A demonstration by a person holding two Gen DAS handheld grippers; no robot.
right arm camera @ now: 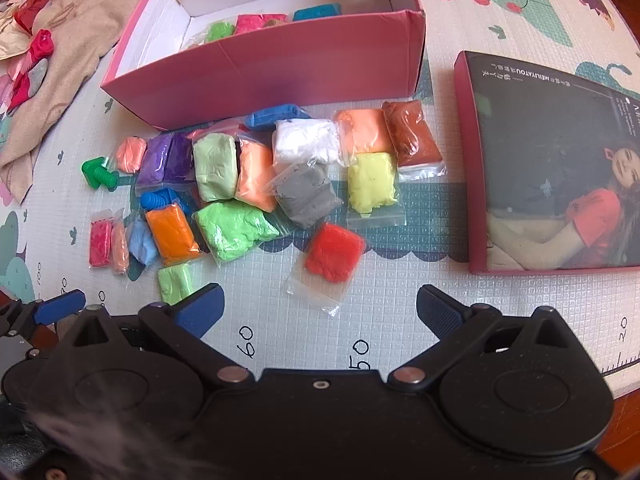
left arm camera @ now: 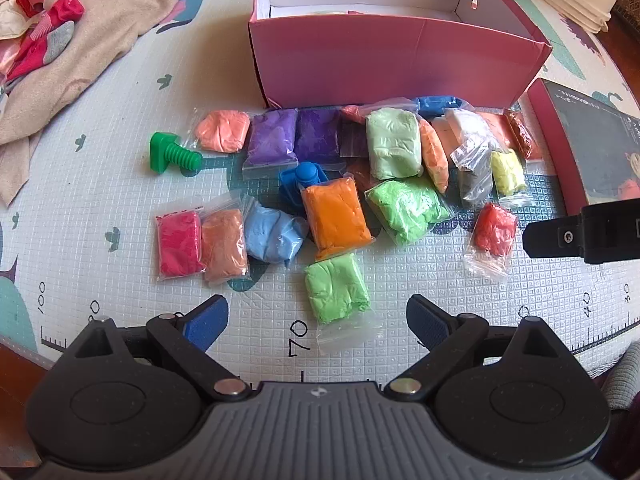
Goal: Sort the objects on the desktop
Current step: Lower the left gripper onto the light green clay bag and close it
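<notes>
Several small bags of coloured clay lie on the play mat in front of a pink box (left arm camera: 396, 68), also in the right wrist view (right arm camera: 280, 68). The box holds a green, a pink and a blue bag (right arm camera: 318, 12). My left gripper (left arm camera: 318, 320) is open and empty, just short of a light green bag (left arm camera: 335, 286). My right gripper (right arm camera: 320, 312) is open and empty, just short of a red bag (right arm camera: 335, 252). A green toy bolt (left arm camera: 172, 152) and a blue toy bolt (left arm camera: 304, 178) lie among the bags.
The box lid (right arm camera: 552, 168), printed with a girl's picture, lies to the right. A beige cloth with red socks (left arm camera: 80, 32) lies at the far left. The right gripper's side (left arm camera: 580, 236) shows at the left view's right edge.
</notes>
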